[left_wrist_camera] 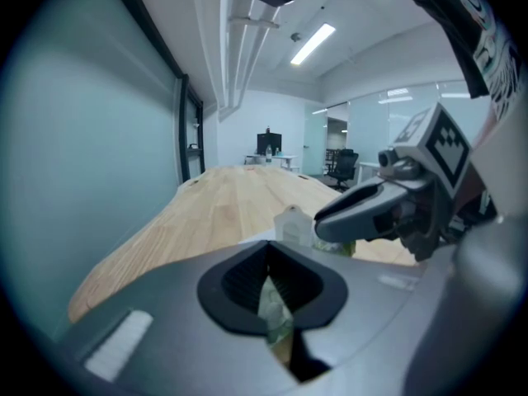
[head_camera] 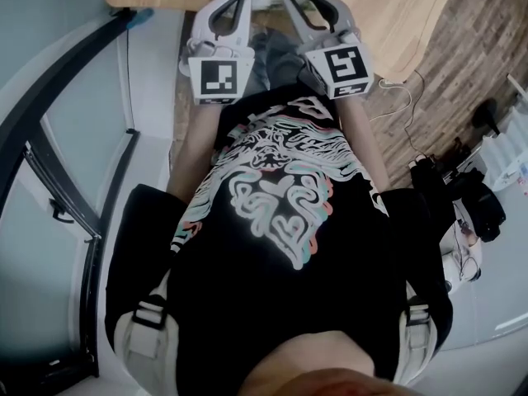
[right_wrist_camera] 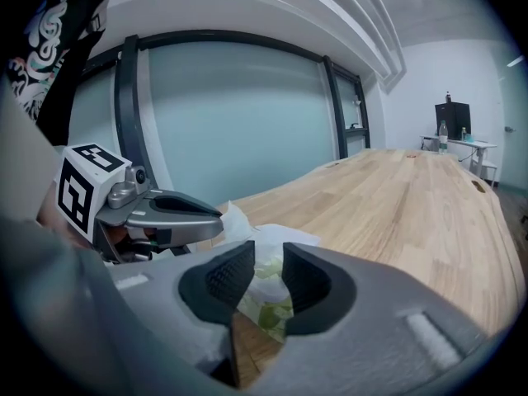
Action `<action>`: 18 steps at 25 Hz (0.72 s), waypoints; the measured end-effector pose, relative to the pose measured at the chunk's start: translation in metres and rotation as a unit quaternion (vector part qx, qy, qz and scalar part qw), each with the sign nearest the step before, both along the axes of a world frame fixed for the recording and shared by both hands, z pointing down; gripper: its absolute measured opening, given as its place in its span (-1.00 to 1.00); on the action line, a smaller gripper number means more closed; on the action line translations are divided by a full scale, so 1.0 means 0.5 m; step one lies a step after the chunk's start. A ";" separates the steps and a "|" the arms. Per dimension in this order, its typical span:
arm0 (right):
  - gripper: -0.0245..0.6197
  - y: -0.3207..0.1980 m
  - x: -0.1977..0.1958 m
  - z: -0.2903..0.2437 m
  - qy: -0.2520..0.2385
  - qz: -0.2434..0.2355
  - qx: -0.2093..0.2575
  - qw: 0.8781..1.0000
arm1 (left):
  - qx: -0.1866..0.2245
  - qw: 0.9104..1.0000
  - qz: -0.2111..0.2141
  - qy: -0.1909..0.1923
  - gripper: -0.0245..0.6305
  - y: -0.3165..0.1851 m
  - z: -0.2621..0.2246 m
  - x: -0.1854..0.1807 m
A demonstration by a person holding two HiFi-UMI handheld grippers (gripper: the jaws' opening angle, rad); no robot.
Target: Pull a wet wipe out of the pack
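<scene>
The left gripper (left_wrist_camera: 266, 252) sits at the left of the pack (right_wrist_camera: 268, 302). Its jaws are clenched with the tips meeting. A sliver of green-and-white wrapper fills the wedge between them, so it is grasping the pack's edge; how much is caught is hard to make out. A crumpled white wipe (right_wrist_camera: 235, 221) sticks up from the top of the pack, just beside that gripper's tip. The pack lies on a pale wooden table (right_wrist_camera: 396, 196), which runs far beyond it. The right gripper (right_wrist_camera: 268, 256) is at the right of the pack, released, with its jaws apart on either side of the wipe and wrapper and not pressing them. In the left gripper view it hides most of the pack. In the head view the pack is cut off at the top edge, and a black patterned shirt (head_camera: 272, 221) fills the frame on the near side of the pack.
</scene>
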State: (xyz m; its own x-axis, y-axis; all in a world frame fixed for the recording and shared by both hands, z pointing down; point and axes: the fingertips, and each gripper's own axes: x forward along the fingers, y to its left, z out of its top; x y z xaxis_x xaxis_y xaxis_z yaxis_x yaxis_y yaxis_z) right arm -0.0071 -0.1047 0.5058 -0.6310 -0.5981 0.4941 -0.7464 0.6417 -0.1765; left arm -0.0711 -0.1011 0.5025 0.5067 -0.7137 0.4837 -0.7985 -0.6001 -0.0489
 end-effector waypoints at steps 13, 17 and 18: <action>-0.53 -0.021 -0.026 0.009 0.001 -0.015 -0.007 1.000 | -0.004 1.000 0.004 -0.006 -0.95 -0.007 0.012 -0.001; -0.53 -0.025 -0.028 0.013 -0.001 -0.016 -0.020 1.000 | -0.003 1.000 -0.001 -0.001 -0.95 -0.010 0.014 0.000; -0.53 -0.025 -0.029 0.012 -0.002 -0.016 -0.023 1.000 | -0.006 1.000 -0.002 0.001 -0.95 -0.009 0.016 -0.001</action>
State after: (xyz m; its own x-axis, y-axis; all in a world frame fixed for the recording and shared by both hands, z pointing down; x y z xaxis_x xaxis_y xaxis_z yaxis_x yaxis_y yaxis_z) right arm -0.0214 -0.1173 0.5119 -0.6520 -0.5545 0.5172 -0.7246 0.6566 -0.2095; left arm -0.0714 -0.1054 0.5103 0.5048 -0.7100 0.4910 -0.8010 -0.5974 -0.0404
